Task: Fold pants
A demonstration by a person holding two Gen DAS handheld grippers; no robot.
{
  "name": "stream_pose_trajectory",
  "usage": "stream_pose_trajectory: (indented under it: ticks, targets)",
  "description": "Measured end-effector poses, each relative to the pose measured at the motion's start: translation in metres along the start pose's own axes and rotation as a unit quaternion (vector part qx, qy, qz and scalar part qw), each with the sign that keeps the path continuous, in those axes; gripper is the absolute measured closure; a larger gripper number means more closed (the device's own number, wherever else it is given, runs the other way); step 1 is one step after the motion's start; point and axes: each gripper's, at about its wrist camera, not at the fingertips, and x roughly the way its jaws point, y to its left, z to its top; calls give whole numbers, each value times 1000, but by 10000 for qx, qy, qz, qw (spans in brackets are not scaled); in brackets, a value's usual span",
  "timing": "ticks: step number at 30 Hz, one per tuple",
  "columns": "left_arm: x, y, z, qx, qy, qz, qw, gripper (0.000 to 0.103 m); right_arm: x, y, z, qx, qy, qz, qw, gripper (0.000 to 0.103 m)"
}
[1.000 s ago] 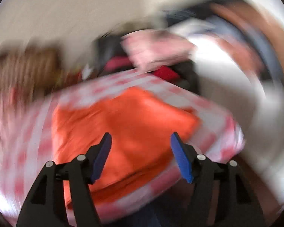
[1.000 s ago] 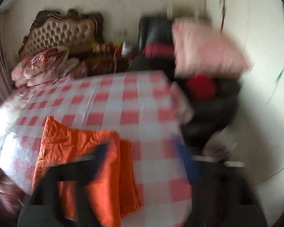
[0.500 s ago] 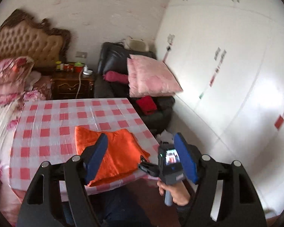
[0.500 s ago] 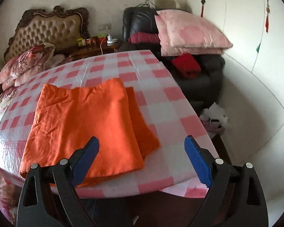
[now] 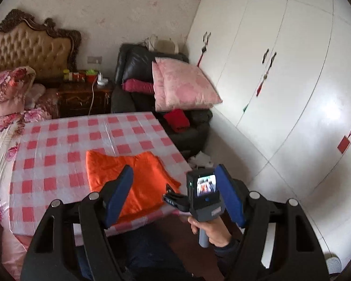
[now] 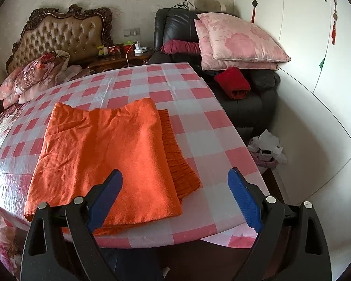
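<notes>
Both sets of jaws stand wide and empty: left gripper (image 5: 173, 199), right gripper (image 6: 175, 199). Folded orange pants (image 6: 110, 159) lie on the checked bench (image 6: 210, 121), toward seven o'clock, overhanging its near edge; a careless brush could drag them off.

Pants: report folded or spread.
Folded: the pants lie in stacked layers on the table, a lower layer showing along the right edge.

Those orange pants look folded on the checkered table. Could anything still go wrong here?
Possibly. The orange pants lie close to the near edge of the table, on a glossy cloth, so a nudge might slide them off. The lower layer sticks out on the right, uneven. Both the left gripper and right gripper are open, holding nothing.
</notes>
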Motion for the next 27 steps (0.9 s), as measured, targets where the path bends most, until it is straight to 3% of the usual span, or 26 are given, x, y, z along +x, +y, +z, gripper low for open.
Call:
stream_pose_trajectory:
  ticks: [4,10,16,18,20,22,23,24,26,27]
  targets:
    - [-33,2,8,-83,-499,23,9987,31,0,-1,0,-7,14,-6,10000,16]
    - [-15,-2,6,-136,-142,-118,9997,31,-2,-1,1,-41,-1,11,10000,16]
    - [-7,0,0,-23,-290,31,9996,31,5,-6,0,-31,49,-51,10000,16]
    - [13,18,-10,48,-417,10,9991,30,8,-9,0,-8,41,-74,10000,16]
    - [48,51,-32,-98,-464,393,9981,20,11,-12,-1,23,2,-84,10000,16]
    - [96,92,-65,-1,-375,706,9968,18,14,-15,-3,46,-54,-134,9999,16]
    - [124,113,-88,218,-359,1213,9917,18,16,-15,-3,21,-99,-144,9998,15]
    - [143,125,-105,360,-337,1468,9879,19,19,-14,-3,-35,-157,-163,9997,15]
    - [186,156,-137,299,-25,1537,9877,22,24,-9,1,-150,-204,-146,9996,15]
    - [211,177,-152,-103,303,1405,9896,31,26,-3,5,-271,-323,21,9991,15]
